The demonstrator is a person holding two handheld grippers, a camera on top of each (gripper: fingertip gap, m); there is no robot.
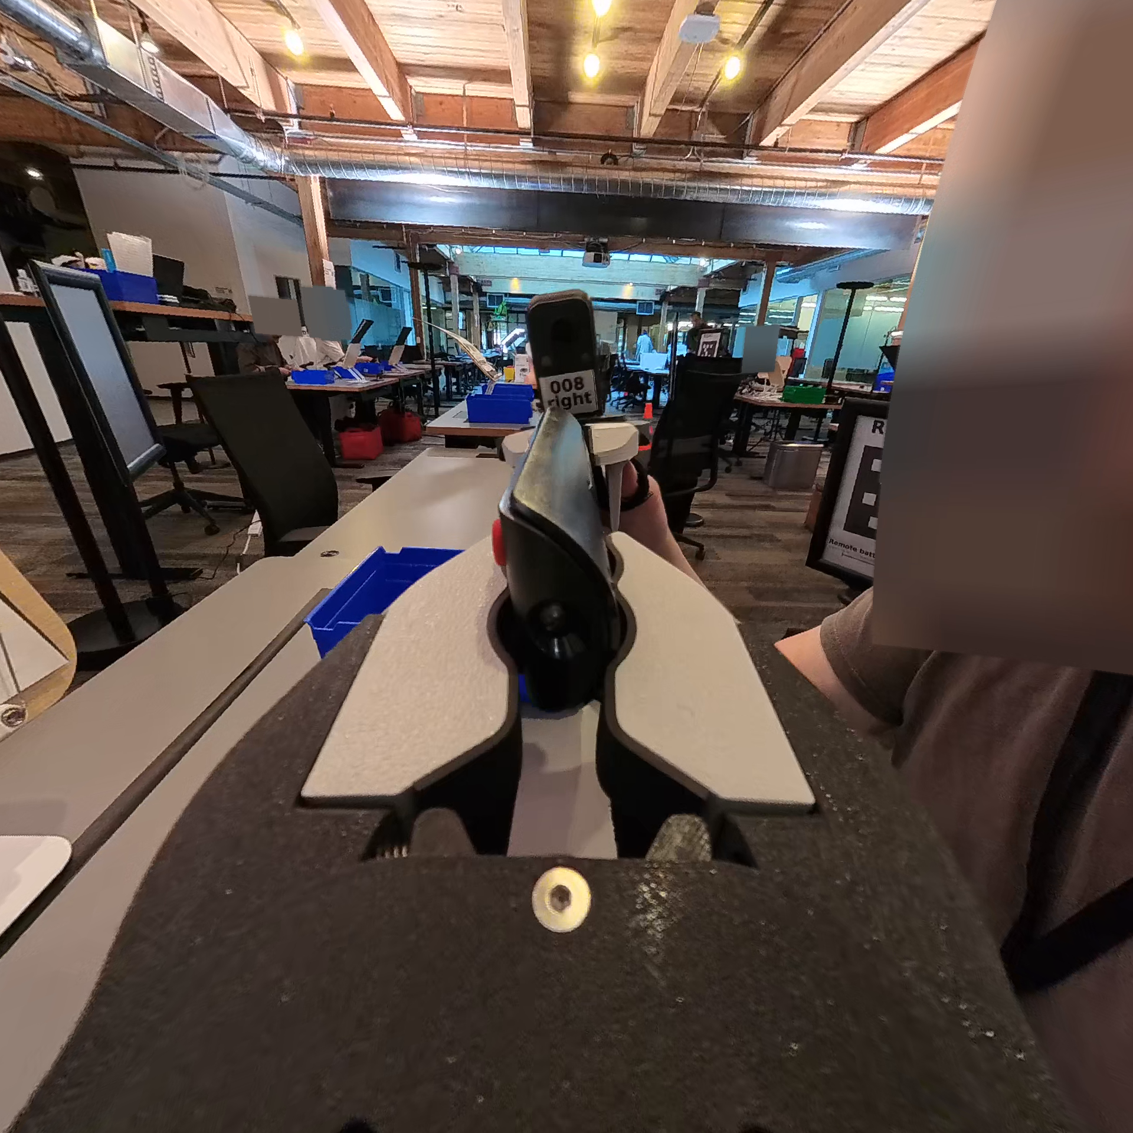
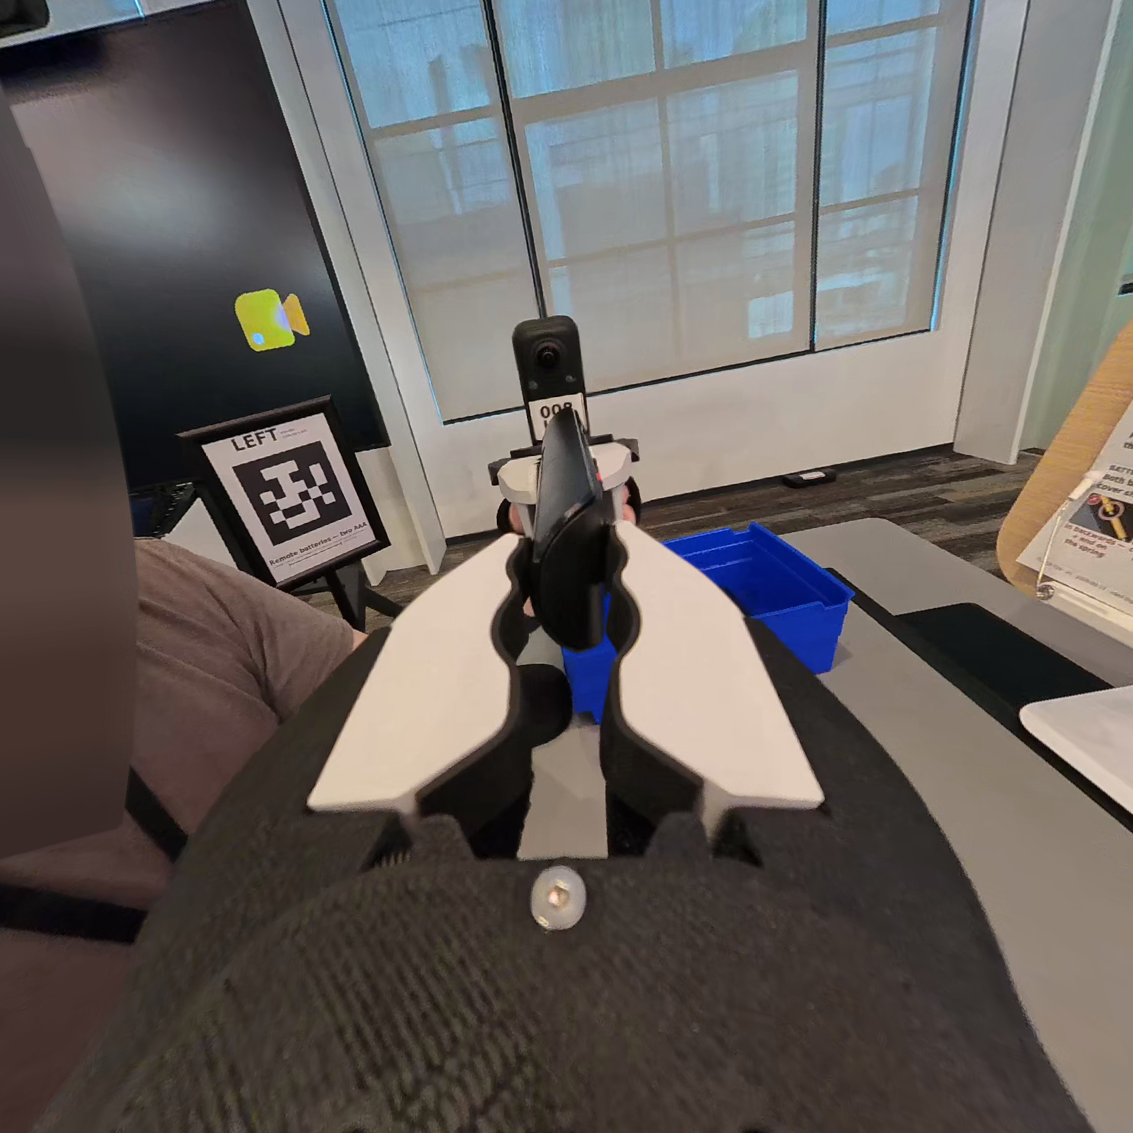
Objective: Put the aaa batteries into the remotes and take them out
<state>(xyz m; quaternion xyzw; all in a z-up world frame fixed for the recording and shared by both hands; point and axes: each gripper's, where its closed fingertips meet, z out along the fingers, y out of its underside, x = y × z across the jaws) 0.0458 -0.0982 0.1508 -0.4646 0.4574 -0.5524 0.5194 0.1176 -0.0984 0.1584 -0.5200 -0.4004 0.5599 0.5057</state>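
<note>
A black remote (image 1: 552,490) is held in the air, end to end between my two grippers, which face each other. My left gripper (image 1: 558,588) is shut on its near end, where a red button shows on the left side. My right gripper (image 2: 567,570) is shut on the opposite end of the same remote (image 2: 561,490). The right gripper also shows far off in the left wrist view (image 1: 588,441). The left gripper shows far off in the right wrist view (image 2: 564,478). No batteries are visible. The remote's battery compartment is hidden.
An open blue bin (image 1: 380,588) (image 2: 766,588) sits on the grey table (image 1: 184,674) (image 2: 919,766) below the remote. The person's brown-shirted torso (image 1: 981,766) (image 2: 214,644) is close by. Framed marker signs (image 1: 852,490) (image 2: 288,490) stand on the floor. An instruction card (image 2: 1091,521) stands at the right.
</note>
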